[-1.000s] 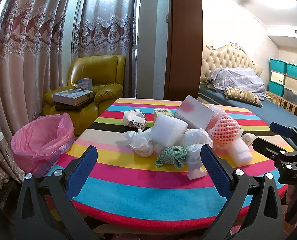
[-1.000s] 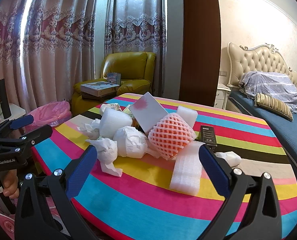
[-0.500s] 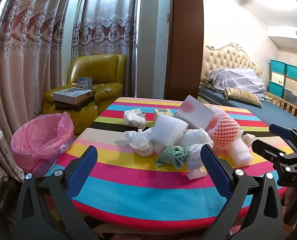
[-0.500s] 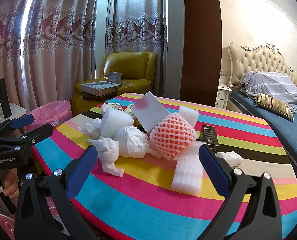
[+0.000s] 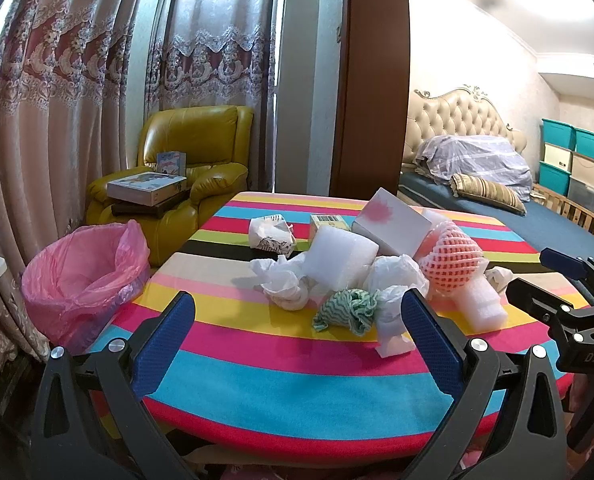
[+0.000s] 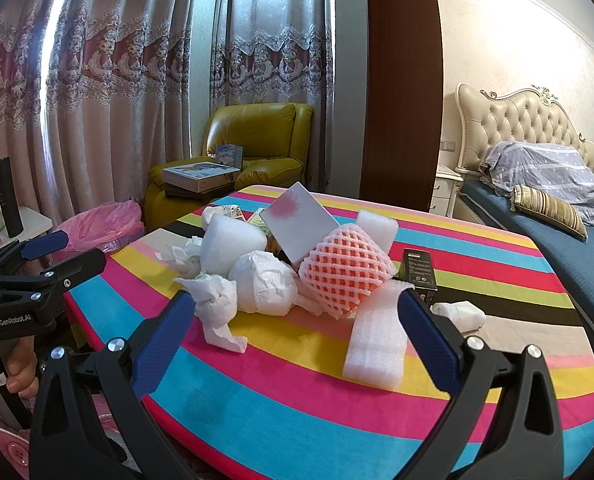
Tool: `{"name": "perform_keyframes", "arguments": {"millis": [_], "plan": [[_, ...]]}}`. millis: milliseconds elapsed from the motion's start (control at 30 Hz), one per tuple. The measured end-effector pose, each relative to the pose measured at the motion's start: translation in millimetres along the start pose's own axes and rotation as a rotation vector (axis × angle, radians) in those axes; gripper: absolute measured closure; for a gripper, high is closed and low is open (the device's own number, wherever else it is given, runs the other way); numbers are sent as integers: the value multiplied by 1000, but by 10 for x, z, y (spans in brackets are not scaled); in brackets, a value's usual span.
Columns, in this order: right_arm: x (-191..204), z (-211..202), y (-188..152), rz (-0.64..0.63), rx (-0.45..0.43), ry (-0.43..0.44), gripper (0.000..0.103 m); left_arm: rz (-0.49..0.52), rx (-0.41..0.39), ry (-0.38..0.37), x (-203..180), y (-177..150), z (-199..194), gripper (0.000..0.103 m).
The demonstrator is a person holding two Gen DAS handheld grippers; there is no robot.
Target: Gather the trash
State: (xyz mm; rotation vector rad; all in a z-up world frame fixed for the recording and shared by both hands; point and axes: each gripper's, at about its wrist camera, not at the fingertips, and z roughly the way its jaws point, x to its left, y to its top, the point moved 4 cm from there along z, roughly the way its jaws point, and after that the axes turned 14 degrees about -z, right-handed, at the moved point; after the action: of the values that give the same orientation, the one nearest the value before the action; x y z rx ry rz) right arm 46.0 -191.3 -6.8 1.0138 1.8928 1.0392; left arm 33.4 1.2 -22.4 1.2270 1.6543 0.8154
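My left fingers point(image 5: 297, 332) and right fingers point(image 6: 297, 330) gape wide, empty, short of the table point(image 5: 281, 384); the trash pile point(image 5: 361, 276) lies dead ahead, my left nearer the green rag point(image 5: 347, 310), pink bin point(image 5: 83, 280) off left

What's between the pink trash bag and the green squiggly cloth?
In the left wrist view, bare striped tablecloth lies between pink trash bag and green cloth.
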Motion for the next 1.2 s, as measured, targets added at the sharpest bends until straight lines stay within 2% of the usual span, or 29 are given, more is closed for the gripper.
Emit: {"name": "perform_keyframes", "arguments": {"millis": [1200], "plan": [[17, 4, -25, 8, 1, 2, 4, -12, 28, -12, -7, -37, 42, 6]]}}
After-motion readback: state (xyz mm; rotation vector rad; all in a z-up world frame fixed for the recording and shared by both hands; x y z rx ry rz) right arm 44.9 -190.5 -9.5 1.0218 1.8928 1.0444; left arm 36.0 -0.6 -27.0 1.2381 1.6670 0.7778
